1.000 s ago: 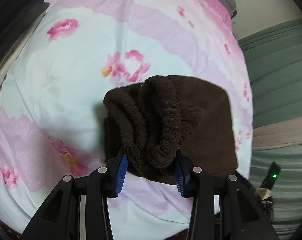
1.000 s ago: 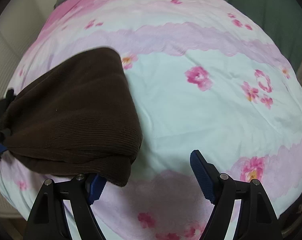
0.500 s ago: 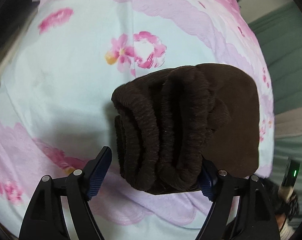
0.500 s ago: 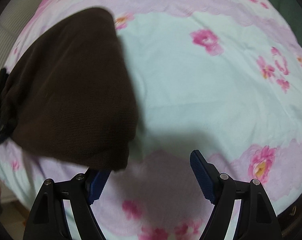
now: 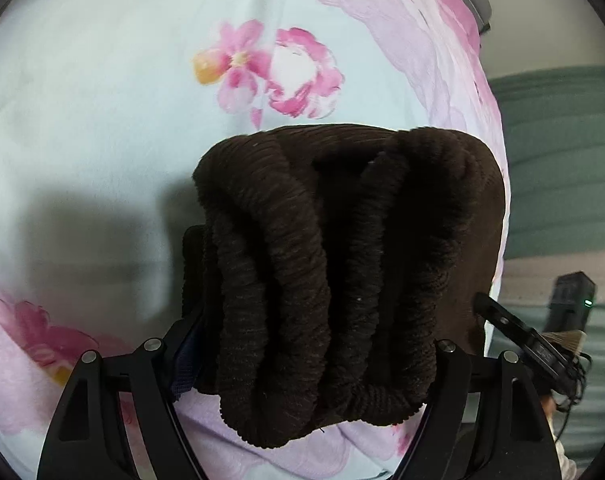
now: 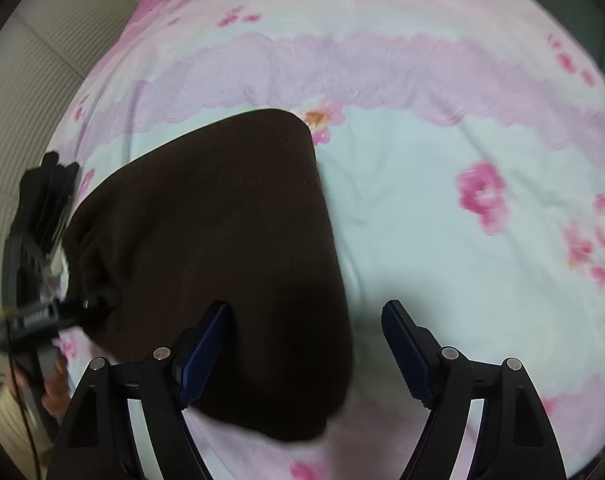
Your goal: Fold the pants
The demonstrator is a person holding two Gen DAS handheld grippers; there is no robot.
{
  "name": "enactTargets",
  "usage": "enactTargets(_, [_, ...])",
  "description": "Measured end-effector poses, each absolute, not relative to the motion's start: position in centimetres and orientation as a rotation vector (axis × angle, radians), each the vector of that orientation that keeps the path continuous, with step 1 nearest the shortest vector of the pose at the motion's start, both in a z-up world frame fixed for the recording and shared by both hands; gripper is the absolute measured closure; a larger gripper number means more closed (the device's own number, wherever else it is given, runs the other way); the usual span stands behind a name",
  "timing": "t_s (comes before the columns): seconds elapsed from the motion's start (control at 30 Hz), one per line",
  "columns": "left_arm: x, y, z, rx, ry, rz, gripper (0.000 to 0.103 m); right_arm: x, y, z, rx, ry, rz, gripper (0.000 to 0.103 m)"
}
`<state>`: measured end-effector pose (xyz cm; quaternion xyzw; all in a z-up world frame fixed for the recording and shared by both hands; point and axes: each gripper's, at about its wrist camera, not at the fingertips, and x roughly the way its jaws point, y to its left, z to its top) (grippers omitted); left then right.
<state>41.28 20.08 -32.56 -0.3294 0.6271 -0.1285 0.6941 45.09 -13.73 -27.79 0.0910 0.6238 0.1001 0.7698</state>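
Note:
Dark brown corduroy pants lie folded on a floral bed sheet. Their gathered elastic waistband is bunched toward the camera. My left gripper stands open and low over the bed, with the relaxed waistband spread between and over its fingers, which hides the pads. In the right wrist view the folded pants form a dark slab. My right gripper is open above their near right corner, one finger over the fabric and the other over the sheet. The left gripper shows at the waistband end.
The pale blue and pink sheet stretches wide to the right of the pants. A green upholstered surface and a small black device with a green light lie beyond the bed's edge. A ribbed white wall is at the left.
The left jaws have opened and let go of the waistband, which has spread out. The left gripper has sunk toward the bed. The right gripper has shifted left over the pants' corner.

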Motion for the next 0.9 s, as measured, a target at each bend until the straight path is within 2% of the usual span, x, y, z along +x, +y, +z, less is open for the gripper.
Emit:
enactTargets(0.23, [40.2, 19.8, -31.9, -0.767, 1.375, -0.227, 0.04, 46.4, -15.2, -33.2, 0.423, 1.438, 0.248, 0.024])
enactTargets(0.37, [39.7, 19.1, -30.7, -0.754, 1.365, -0.18, 0.047, 45.3, -15.4, -33.7, 0.545, 1.429, 0.234, 0.049])
enactTargets(0.47, [39.5, 18.6, -29.5, -0.769, 1.346, -0.157, 0.05, 44.7, -14.9, -32.1, 0.516, 1.407, 0.257, 0.061])
enactTargets(0.57, [38.8, 18.3, -27.6, -0.774, 1.307, -0.148, 0.052, 44.0, -14.9, -30.2, 0.508, 1.373, 0.292, 0.066])
enactTargets(0.9, [33.2, 18.7, -17.5, -0.748, 1.118, -0.166, 0.053, 40.5, -15.1, -20.3, 0.384, 1.202, 0.384, 0.067])
